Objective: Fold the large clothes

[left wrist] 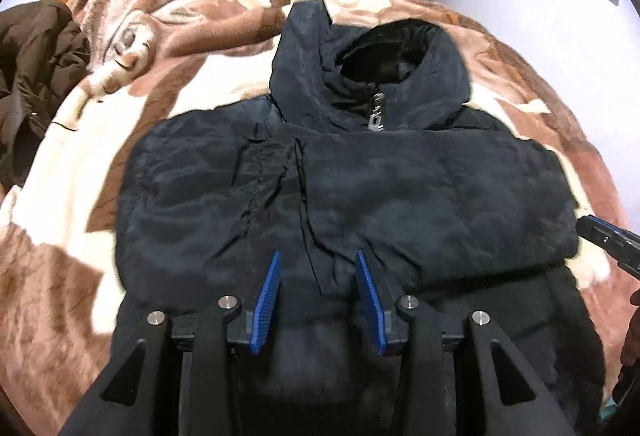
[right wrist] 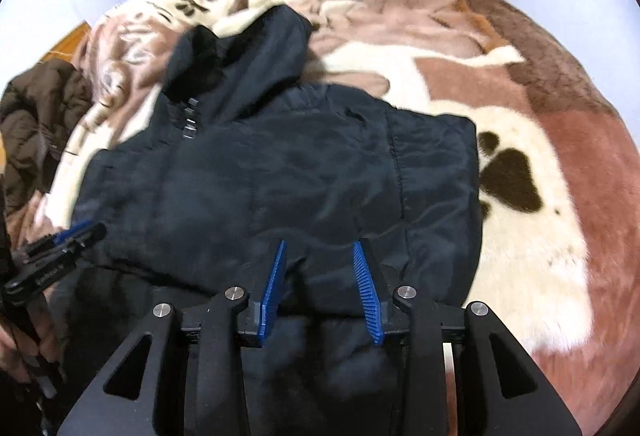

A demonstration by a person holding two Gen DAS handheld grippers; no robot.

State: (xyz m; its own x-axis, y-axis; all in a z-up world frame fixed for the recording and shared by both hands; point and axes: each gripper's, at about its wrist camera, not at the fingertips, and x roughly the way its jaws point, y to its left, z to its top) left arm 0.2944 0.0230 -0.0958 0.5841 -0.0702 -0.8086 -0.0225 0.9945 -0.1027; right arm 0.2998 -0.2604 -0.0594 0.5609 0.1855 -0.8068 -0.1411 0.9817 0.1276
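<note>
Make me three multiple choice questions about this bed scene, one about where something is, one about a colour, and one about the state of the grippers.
1. Where does the brown coat lie relative to the dark navy jacket?
A. On top of its hood
B. Off to its left, on the blanket's edge
C. Under it

2. What colour are the ribbed pads on the gripper fingers?
A. Blue
B. Red
C. Yellow

3. How do the left gripper and right gripper stand?
A. Both shut on a sleeve
B. One open, one shut
C. Both open, holding nothing

Answers:
1 B: the brown coat sits apart at the far left of both views, on the brown and cream blanket.
2 A: the pads show blue in both wrist views.
3 C: each pair of fingers stands spread over the jacket's lower part with a clear gap and no fabric pinched.
</note>
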